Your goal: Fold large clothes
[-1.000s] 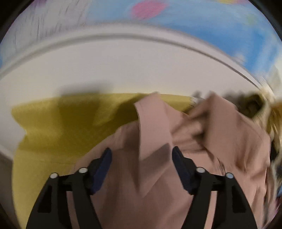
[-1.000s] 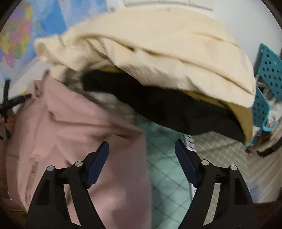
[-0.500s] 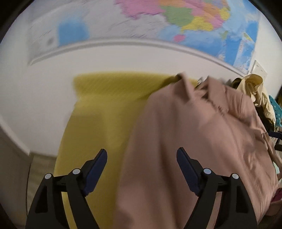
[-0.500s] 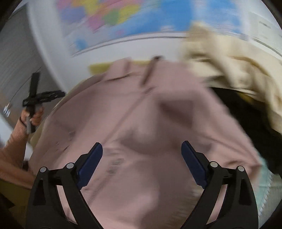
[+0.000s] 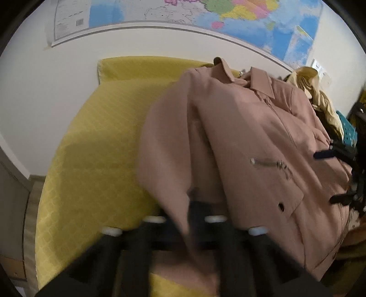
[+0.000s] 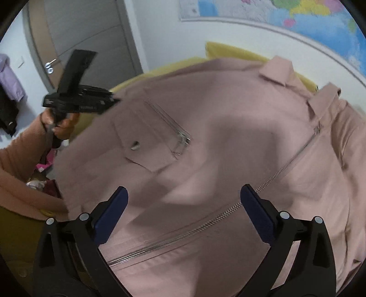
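Jacket [image 5: 263,137]: pink, zip-front, spread front-up across yellow bed cover [image 5: 96,141]; collar toward wall, hem nearest both cameras.
Zip [image 6: 274,178]: runs diagonally from collar down to hem; looks done up.
Chest pocket [image 6: 146,139]: flap with metal snap, left of zip.
Left gripper [image 5: 194,201]: blurred; jaws clenched on fold of pink jacket cloth at left hem edge, fabric bunched and rising from pinch.
Right gripper [image 6: 183,212]: jaws opening, spread wide over lower front of jacket; cloth below gap, pads not pressing on it.
Hand [image 6: 59,121]: grips handle of left gripper at jacket's left side; orange-pink sleeve behind.
Wall map [image 5: 205,13]: above bed.
Door [image 6: 87,34]: grey, left background.
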Demonstrator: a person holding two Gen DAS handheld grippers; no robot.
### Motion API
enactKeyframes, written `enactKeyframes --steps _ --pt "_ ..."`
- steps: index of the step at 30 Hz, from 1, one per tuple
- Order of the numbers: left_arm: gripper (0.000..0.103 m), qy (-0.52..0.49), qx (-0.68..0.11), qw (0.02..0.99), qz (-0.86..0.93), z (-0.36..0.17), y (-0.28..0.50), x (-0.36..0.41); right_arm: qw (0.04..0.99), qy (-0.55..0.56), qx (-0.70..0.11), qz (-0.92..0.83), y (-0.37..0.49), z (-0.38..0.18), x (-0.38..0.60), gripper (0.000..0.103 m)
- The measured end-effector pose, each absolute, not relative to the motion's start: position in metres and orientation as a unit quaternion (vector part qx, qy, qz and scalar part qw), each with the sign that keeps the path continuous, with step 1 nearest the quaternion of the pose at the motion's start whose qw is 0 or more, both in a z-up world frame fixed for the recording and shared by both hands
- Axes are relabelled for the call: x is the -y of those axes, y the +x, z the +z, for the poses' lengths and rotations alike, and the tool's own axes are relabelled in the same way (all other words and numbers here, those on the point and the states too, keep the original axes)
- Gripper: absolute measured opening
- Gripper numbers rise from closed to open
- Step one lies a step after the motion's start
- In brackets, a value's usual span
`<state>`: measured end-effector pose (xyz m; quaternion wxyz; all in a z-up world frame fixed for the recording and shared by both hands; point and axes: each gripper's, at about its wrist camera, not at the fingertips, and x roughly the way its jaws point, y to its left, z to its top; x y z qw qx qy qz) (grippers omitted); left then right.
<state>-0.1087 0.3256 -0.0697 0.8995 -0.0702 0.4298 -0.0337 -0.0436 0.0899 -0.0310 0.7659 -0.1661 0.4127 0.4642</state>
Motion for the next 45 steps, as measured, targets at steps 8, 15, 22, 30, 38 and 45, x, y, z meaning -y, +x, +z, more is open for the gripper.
enactKeyframes --steps 8,15,22,30,38,45 --pt "0.003 0.053 -0.346 0.915 0.201 0.029 -0.097 -0.372 0.789 -0.095 -0.437 0.421 -0.020 -0.031 -0.044 0.097" --pt "0.047 0.066 -0.363 0.905 0.212 0.020 -0.074 -0.376 0.816 -0.034 -0.434 0.380 0.002 -0.018 -0.005 0.097" --pt "0.063 0.091 -0.348 0.930 0.073 0.012 -0.022 -0.308 0.881 -0.033 -0.394 0.262 0.052 0.007 0.045 0.097" --pt "0.063 0.077 -0.357 0.931 -0.009 -0.009 0.073 -0.234 0.905 -0.028 -0.378 0.192 0.124 0.009 0.058 0.083" --pt "0.066 0.074 -0.362 0.928 -0.048 -0.017 0.108 -0.194 0.874 0.030 -0.441 0.202 0.189 -0.016 0.067 0.068" --pt "0.067 0.052 -0.368 0.926 -0.068 -0.023 0.117 -0.188 0.880 0.180 -0.385 0.210 0.221 0.023 0.131 0.027"
